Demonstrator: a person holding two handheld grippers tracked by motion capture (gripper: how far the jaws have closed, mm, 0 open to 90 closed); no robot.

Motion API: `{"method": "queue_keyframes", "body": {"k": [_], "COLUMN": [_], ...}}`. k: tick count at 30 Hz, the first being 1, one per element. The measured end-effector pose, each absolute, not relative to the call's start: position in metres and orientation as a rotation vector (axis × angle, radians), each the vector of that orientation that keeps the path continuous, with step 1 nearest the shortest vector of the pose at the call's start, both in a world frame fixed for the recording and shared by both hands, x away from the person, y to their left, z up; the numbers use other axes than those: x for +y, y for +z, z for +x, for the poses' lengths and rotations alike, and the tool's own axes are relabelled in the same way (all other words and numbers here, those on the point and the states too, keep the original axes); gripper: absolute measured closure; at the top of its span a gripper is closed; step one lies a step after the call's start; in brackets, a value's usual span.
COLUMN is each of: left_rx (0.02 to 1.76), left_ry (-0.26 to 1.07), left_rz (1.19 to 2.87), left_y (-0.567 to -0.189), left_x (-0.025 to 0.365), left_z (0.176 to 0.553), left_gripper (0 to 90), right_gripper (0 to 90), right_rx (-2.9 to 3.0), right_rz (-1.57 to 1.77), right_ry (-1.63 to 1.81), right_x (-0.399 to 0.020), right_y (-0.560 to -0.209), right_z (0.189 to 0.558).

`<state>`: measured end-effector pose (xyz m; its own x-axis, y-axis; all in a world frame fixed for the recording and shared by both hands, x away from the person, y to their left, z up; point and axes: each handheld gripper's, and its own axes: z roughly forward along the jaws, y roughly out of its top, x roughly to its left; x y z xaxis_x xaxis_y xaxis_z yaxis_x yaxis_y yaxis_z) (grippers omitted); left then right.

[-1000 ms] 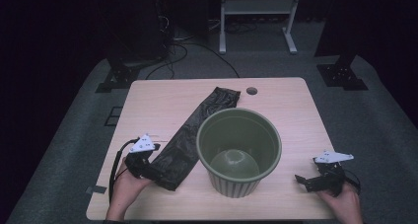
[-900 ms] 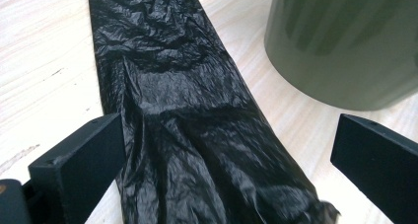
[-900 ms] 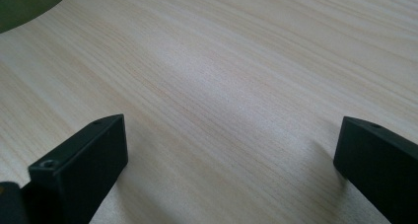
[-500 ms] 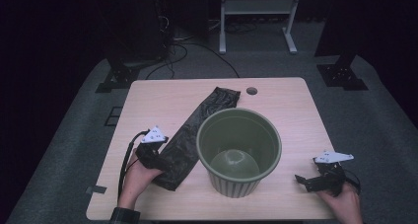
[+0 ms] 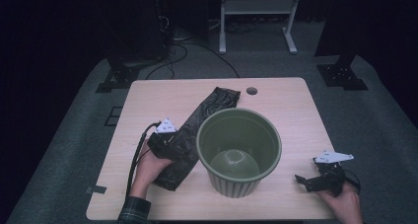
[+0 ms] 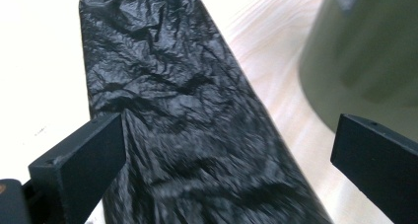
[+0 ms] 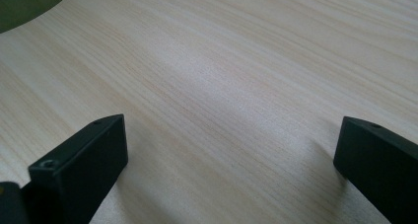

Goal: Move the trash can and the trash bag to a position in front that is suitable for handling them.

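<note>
Standing here watching: toward the left of the high view, the left gripper [image 5: 170, 144] is hovering right over the folded black trash bag [image 5: 197, 130], jaws spread wide with nothing between them. The bag lies flat on the tabletop [image 5: 286, 105], running diagonally from lower left up to centre, its long edge tucked just beside the green bin [image 5: 239, 152]. If it were me, I'd come down low on one thin edge rather than straddle the whole width, since that plastic looks slippery and crinkly. Over at lower right, the right gripper [image 5: 320, 180] is parked above bare wood, jaws also wide apart and holding nothing. No brand, label or writing readable on bag or bin.
</note>
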<state>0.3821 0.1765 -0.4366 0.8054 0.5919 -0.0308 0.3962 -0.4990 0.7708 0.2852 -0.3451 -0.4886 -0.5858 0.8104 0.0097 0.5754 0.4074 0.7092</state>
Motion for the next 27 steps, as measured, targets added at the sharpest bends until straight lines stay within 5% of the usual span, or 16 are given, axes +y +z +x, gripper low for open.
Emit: {"method": "queue_keyframes", "body": {"k": [23, 27], "left_rx": [0.807, 0.783], "left_ry": [0.298, 0.307], "left_rz": [2.336, 2.344], "left_y": [-0.473, -0.472], "left_x": [0.15, 0.15], "left_z": [0.416, 0.414], "left_gripper": [0.0, 6.4], "right_gripper": [0.0, 0.0], "right_rx": [2.332, 2.333], "right_rz": [1.198, 1.198], "right_ry": [0.977, 0.977], "right_x": [-0.345, -0.345], "right_y": [-0.489, -0.489], "right_z": [0.285, 0.285]}}
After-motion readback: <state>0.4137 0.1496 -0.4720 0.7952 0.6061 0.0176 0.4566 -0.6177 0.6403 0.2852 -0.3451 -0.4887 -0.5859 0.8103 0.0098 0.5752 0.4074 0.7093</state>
